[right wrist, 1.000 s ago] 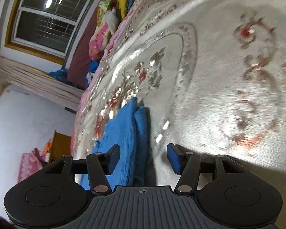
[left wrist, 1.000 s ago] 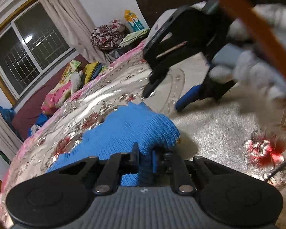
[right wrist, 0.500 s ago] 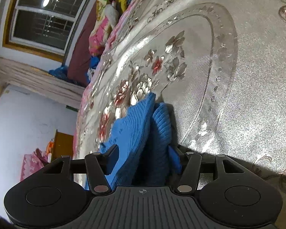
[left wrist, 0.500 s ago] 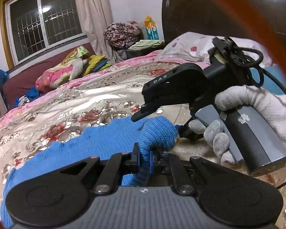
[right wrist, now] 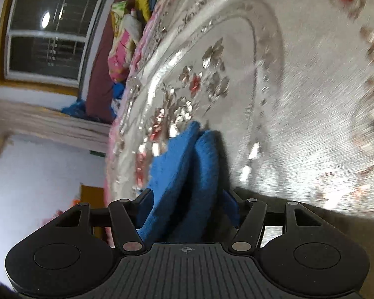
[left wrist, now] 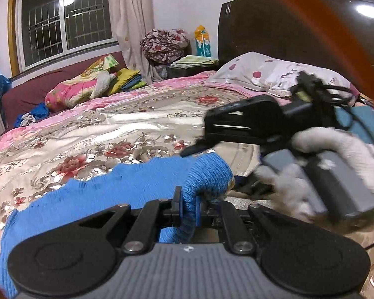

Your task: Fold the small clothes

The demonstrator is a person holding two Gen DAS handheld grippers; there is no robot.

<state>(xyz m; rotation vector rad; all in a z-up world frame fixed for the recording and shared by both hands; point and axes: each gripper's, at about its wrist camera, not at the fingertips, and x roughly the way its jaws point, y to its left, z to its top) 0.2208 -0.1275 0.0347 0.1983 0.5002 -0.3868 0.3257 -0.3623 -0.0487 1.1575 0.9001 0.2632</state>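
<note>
Since half a second before, the right hand-held gripper [right wrist: 187, 206] had pushed further onto the blue knit garment [left wrist: 142, 182], whose doubled layers now filled the gap between its two fingers, where earlier they only reached the right one; those fingers stood apart with the cloth between them, and whether they pressed it I cannot tell. The view over the left hand-held gripper [left wrist: 186, 206] had changed little: its fingers were drawn together and clamped on a bunched fold of the garment just ahead of them. From there the knit spread away to the left over the floral bedspread [left wrist: 92, 134]. Ahead and to the right, a white-gloved hand [left wrist: 319, 164] held the right hand-held gripper close against the garment's rounded end.
</note>
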